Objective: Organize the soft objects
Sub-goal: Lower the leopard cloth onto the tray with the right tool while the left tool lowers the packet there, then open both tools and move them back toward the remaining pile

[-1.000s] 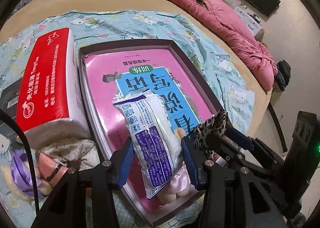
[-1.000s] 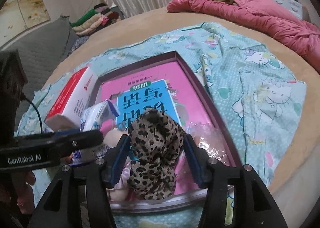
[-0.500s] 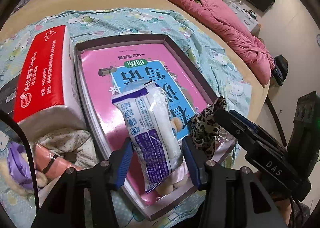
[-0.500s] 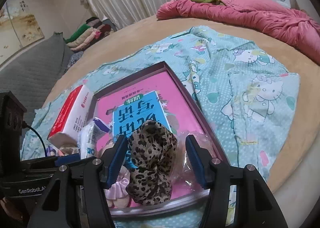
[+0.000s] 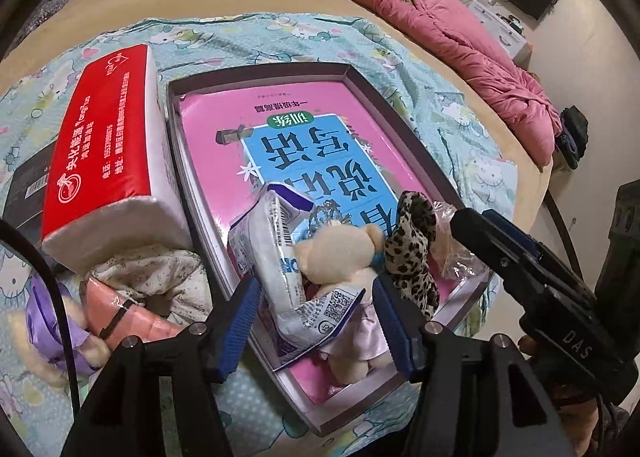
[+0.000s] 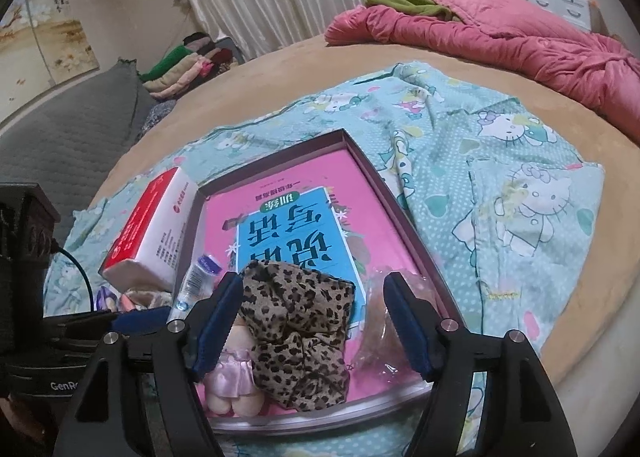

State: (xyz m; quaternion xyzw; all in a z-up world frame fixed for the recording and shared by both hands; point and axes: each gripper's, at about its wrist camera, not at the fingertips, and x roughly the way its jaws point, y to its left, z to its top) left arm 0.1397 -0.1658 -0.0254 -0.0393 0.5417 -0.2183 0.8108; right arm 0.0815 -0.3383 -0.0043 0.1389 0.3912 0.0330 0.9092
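Note:
A shallow box [image 5: 404,125] with a pink and blue printed bottom lies on the bedspread. In its near end lie a white and blue soft packet [image 5: 280,257], a cream plush doll in a pink dress [image 5: 340,253], a leopard-print scrunchie [image 5: 412,253] and a clear plastic bag [image 5: 456,249]. My left gripper [image 5: 314,321] is open around the packet's near end without pinching it. My right gripper [image 6: 314,321] is open above the scrunchie [image 6: 300,333], which rests loose on the doll [image 6: 232,381] in the box [image 6: 400,213].
A red and white tissue pack [image 5: 100,145] lies left of the box, also in the right wrist view [image 6: 148,233]. A pink pouch [image 5: 128,321], floral cloth [image 5: 156,269] and purple plush [image 5: 44,321] sit by it. A pink quilt [image 6: 500,33] lies far right.
Both grippers opened. The left let go of the packet, which fell crumpled onto the doll. The right let go of the scrunchie and drew back and up.

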